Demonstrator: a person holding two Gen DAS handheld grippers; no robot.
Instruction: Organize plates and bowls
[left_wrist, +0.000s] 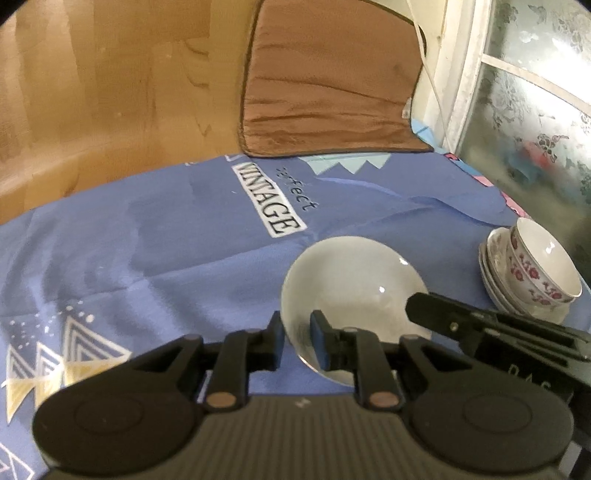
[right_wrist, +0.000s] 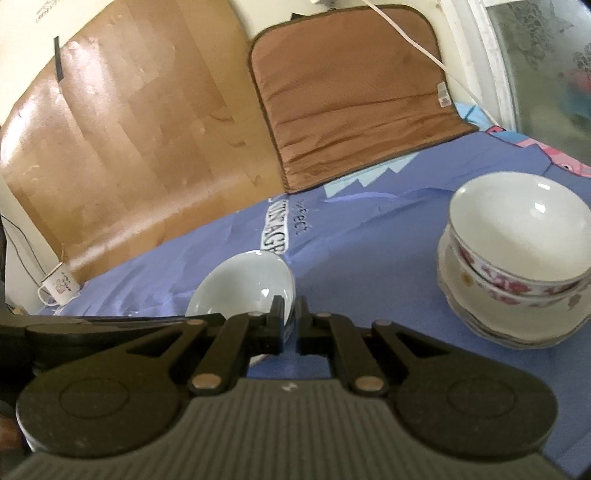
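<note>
Far left, a small enamel mug (right_wrist: 59, 286) stands at the edge of the blue cloth (left_wrist: 155, 251). My left gripper (left_wrist: 297, 341) has its fingers straddling the near rim of the pale bowl (left_wrist: 354, 284), seemingly pinching it. My right gripper (right_wrist: 290, 325) is nearly closed on that bowl's opposite rim. To the right sit stacked floral bowls (right_wrist: 517, 254) on plates (left_wrist: 491, 284).

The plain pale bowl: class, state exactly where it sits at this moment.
The plain pale bowl lies on the blue printed cloth, just left of the stack of floral bowls and plates. Both tools, left tool and right tool, grip its rim.
</note>
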